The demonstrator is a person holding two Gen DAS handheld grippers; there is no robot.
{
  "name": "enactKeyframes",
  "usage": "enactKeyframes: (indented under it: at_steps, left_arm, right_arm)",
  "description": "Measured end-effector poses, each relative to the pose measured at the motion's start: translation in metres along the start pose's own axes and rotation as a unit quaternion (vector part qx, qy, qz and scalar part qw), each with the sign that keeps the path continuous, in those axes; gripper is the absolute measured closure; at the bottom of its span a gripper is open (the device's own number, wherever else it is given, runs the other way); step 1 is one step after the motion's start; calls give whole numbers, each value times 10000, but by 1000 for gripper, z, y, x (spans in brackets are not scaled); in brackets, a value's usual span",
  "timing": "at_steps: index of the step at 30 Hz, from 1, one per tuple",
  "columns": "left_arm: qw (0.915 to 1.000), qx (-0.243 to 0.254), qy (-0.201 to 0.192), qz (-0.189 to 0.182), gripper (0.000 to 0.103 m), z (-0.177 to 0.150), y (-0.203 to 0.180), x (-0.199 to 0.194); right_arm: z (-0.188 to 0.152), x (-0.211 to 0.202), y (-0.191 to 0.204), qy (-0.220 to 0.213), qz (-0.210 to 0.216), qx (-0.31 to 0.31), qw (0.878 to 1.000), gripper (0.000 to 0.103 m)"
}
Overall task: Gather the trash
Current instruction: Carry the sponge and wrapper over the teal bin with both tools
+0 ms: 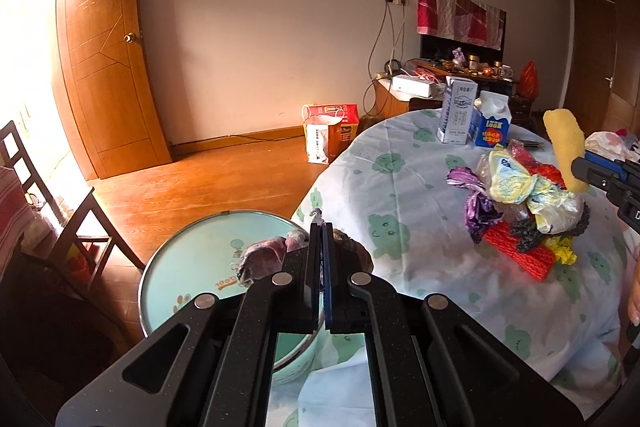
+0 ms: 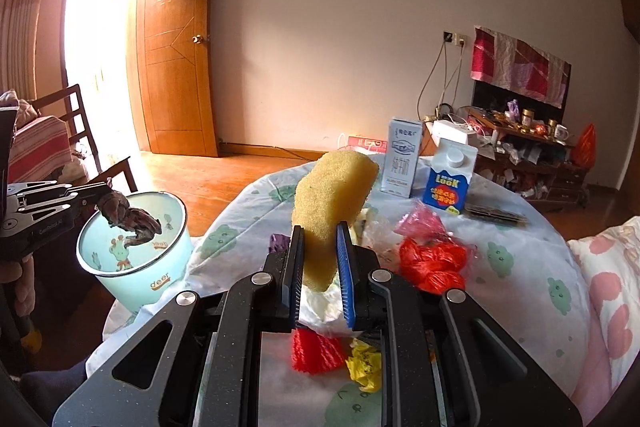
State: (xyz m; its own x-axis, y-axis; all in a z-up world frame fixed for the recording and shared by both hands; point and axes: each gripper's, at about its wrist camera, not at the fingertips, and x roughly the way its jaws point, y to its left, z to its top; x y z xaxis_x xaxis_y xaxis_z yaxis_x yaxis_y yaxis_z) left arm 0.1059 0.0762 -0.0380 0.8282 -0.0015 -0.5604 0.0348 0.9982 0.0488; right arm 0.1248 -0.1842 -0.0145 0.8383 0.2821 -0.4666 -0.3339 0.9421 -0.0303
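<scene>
My left gripper (image 1: 321, 227) is shut on a crumpled brown-pink plastic wrapper (image 1: 264, 259) and holds it over the light blue trash bin (image 1: 188, 259) beside the table. In the right wrist view the wrapper (image 2: 130, 219) hangs from the left gripper (image 2: 105, 190) above the bin (image 2: 136, 279). My right gripper (image 2: 320, 231) is shut on a yellow sponge (image 2: 330, 207), lifted above the trash pile on the table; the sponge also shows in the left wrist view (image 1: 564, 147). The pile holds red netting (image 2: 432, 263), a yellow scrap (image 2: 366, 363), white-yellow bags (image 1: 516, 183) and a purple wrapper (image 1: 476, 203).
A round table with a green-patterned white cloth (image 1: 400, 195) carries two milk cartons (image 1: 458, 115) (image 1: 492, 125). A wooden chair (image 1: 64, 211) stands left of the bin. Shopping bags (image 1: 328, 131) sit on the wooden floor by the wall. A cluttered sideboard (image 2: 528, 143) stands behind the table.
</scene>
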Motion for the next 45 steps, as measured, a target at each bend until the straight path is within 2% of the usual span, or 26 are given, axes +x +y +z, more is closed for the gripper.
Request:
enactKeyframes:
  at_steps: [7, 14, 26, 35, 45]
  left_arm:
    - [9989, -139, 162, 405, 103, -10, 29, 6]
    - [9969, -248, 350, 660, 103, -23, 52, 13]
    - [9923, -402, 499, 1064, 103, -37, 88, 20]
    - [9885, -481, 592, 1303, 103, -39, 108, 25]
    - [9869, -530, 636, 1382, 103, -39, 113, 29]
  right_arm:
    - [9, 26, 35, 100, 366, -278, 9989, 86]
    - [13, 54, 69, 264, 716, -519, 9957, 86]
    - [17, 101, 117, 409, 1080, -848, 9897, 86]
    - [25, 127, 135, 407, 1341, -1027, 9848, 86]
    - [23, 148, 148, 399, 1519, -1264, 9795, 86]
